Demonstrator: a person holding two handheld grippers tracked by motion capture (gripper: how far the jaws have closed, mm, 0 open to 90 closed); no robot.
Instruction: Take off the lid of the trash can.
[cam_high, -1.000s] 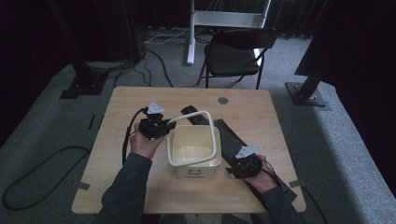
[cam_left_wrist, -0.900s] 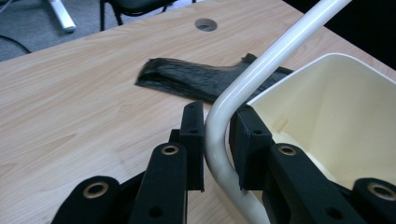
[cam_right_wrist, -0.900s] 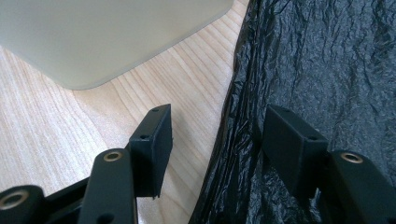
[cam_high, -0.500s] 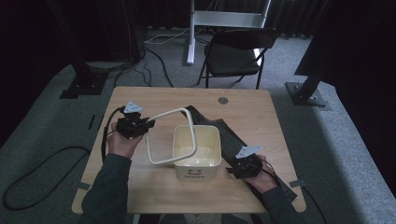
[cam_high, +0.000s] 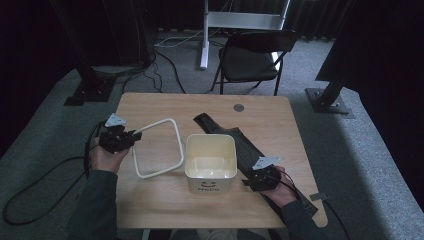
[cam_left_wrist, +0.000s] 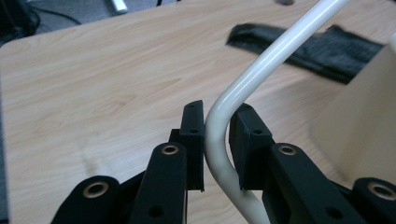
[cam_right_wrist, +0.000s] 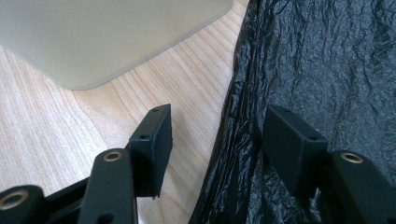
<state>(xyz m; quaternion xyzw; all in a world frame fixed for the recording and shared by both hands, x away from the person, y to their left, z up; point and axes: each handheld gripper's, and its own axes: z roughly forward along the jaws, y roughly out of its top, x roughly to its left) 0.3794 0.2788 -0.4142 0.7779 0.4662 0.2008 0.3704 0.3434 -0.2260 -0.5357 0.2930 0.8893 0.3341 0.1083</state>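
Though pretty dim overall in the high view, still easy to make out the wooden counter sitting mid-frame, with a folding chair behind it near the top. Lying diagonally across the right half of the counter, from upper middle down toward the lower right: a crinkly black bag. Dead center, just beside that bag: a cream square bin, "Hello" printed on its near side. Left of the bin, tilted with its far side raised: a white rounded-square ring, lower corner close to the bin's left wall, can't tell if touching.

At the left edge of the counter: left gripper, jaws clamped on the ring's left corner. Same thing up close in the left gripper view, white tube pinched between both pads right at its bend.

Lower right, close to the bin's right side: right gripper. In the right gripper view, jaws wide apart, straddling the edge of the bag, nothing pinched, bin corner up top left.
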